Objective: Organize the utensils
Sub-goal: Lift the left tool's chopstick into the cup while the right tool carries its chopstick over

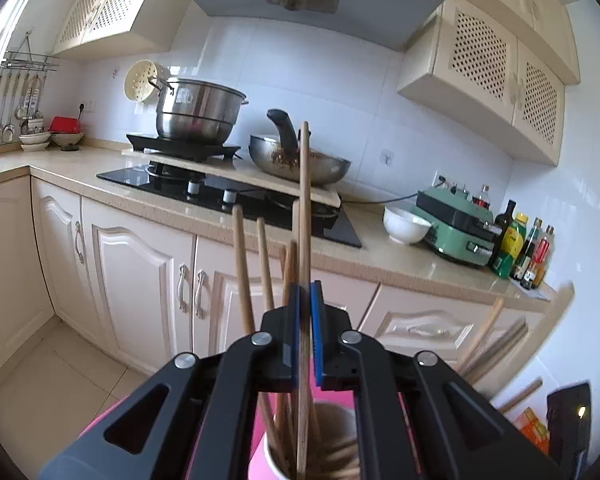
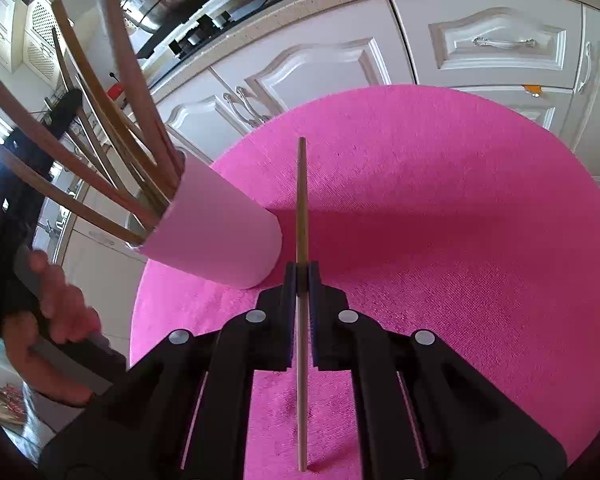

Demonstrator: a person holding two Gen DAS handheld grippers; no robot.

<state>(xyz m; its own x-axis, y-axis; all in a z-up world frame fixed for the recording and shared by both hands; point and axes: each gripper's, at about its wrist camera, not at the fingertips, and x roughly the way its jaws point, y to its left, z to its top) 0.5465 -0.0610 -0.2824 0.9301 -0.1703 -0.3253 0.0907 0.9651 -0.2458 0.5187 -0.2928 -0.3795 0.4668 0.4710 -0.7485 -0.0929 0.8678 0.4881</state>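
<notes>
A white paper cup point(image 2: 216, 236) stands on a round pink cloth-covered surface point(image 2: 440, 220) and holds several wooden chopsticks point(image 2: 100, 128). In the left wrist view the cup point(image 1: 276, 460) is right below my left gripper point(image 1: 305, 292), which is shut on one upright wooden chopstick point(image 1: 305, 200) whose lower end reaches into the cup. My right gripper point(image 2: 302, 270) is shut on another wooden chopstick point(image 2: 301, 200), held just above the pink surface beside the cup's base.
A kitchen counter point(image 1: 380, 264) with a gas hob, steel pot point(image 1: 196, 112), wok point(image 1: 300, 164), white bowl point(image 1: 406, 224), green appliance and bottles runs behind. Cream cabinet doors point(image 2: 500, 44) stand beyond the pink surface. The hand on the left gripper's handle point(image 2: 56, 320) shows at left.
</notes>
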